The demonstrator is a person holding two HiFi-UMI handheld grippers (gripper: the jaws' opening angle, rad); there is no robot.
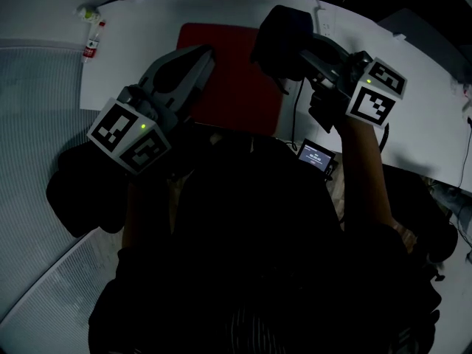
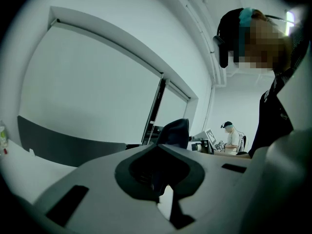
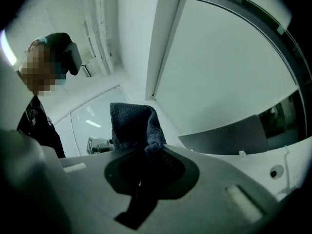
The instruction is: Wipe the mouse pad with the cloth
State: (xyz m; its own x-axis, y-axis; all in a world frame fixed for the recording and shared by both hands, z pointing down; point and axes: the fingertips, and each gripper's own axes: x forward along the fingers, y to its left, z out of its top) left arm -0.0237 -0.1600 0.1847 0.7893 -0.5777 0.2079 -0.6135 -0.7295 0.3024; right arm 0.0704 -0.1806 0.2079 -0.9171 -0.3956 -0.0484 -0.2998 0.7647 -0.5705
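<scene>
A red mouse pad (image 1: 236,87) lies on the white table (image 1: 420,116). A dark blue cloth (image 1: 280,35) hangs bunched above the pad's far right corner, and my right gripper (image 1: 306,50) is shut on it. In the right gripper view the cloth (image 3: 131,123) sticks up out of the closed jaws of the right gripper (image 3: 146,152). My left gripper (image 1: 205,54) hovers over the pad's left edge, jaws together with nothing in them. Its own view points upward at walls; the left gripper (image 2: 158,150) is shut there, with the cloth (image 2: 175,130) showing beyond it.
A small bottle (image 1: 91,41) lies at the table's far left edge. A small screen device (image 1: 316,155) and a cable (image 1: 298,109) sit at the near edge, right of the pad. Grey flooring (image 1: 37,124) is on the left. A person (image 2: 235,138) sits far off.
</scene>
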